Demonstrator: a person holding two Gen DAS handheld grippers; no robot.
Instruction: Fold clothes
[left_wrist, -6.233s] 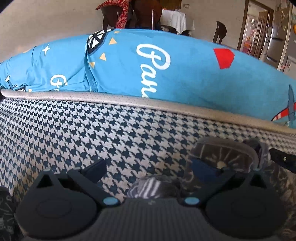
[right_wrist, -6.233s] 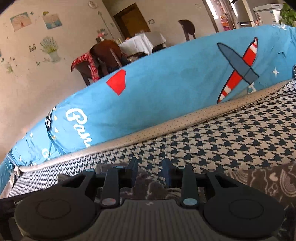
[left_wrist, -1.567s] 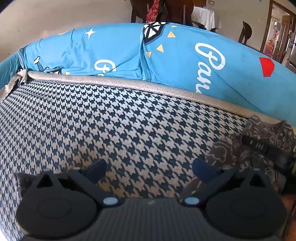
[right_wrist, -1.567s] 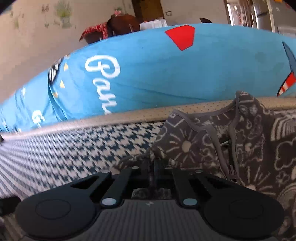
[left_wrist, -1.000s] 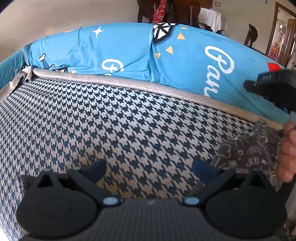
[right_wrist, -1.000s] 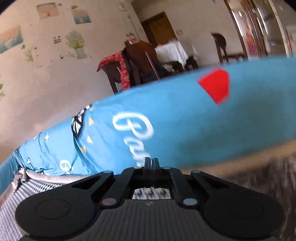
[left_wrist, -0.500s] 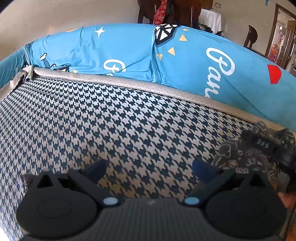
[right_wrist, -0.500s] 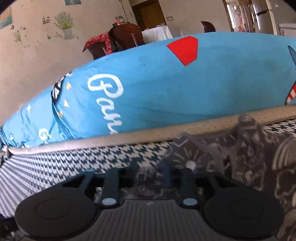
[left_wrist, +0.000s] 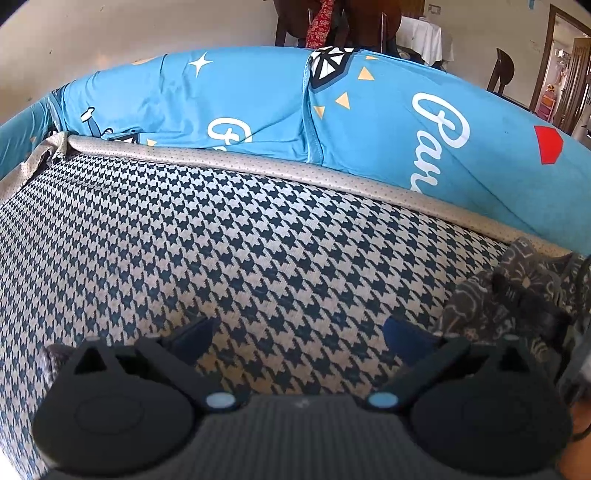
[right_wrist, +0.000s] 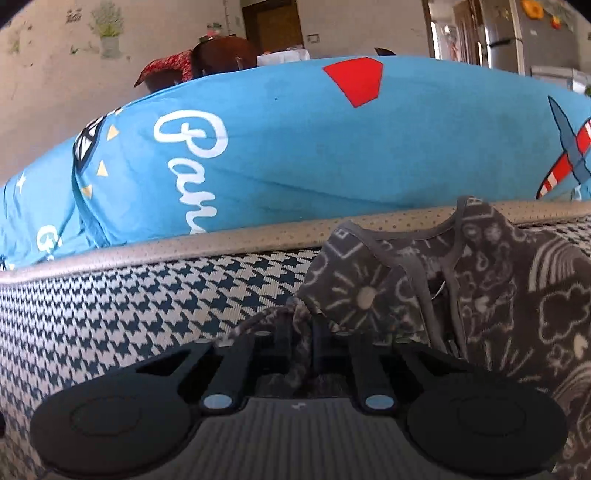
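Dropped my right claw (right_wrist: 300, 341) back down, jaws just closed, and now it's pinching the grey doodle-print top (right_wrist: 480, 295) by a twisted corner

garment lies bunched on the houndstooth cushion (left_wrist: 240, 240), stretching off right; my left claw (left_wrist: 297, 332) gapes empty, top just beside its right finger, so right's nearer

Garment (right_wrist: 480, 295) on mattress (right_wrist: 147, 302), before cushion (right_wrist: 295, 147)

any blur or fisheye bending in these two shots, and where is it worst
Left wrist view: sharp, but the fisheye bows the blue cushion into an arch, with dark corners; the left gripper is slightly soft. Right wrist view: bowed too; the garment smears slightly at the right edge; bright doorway behind.
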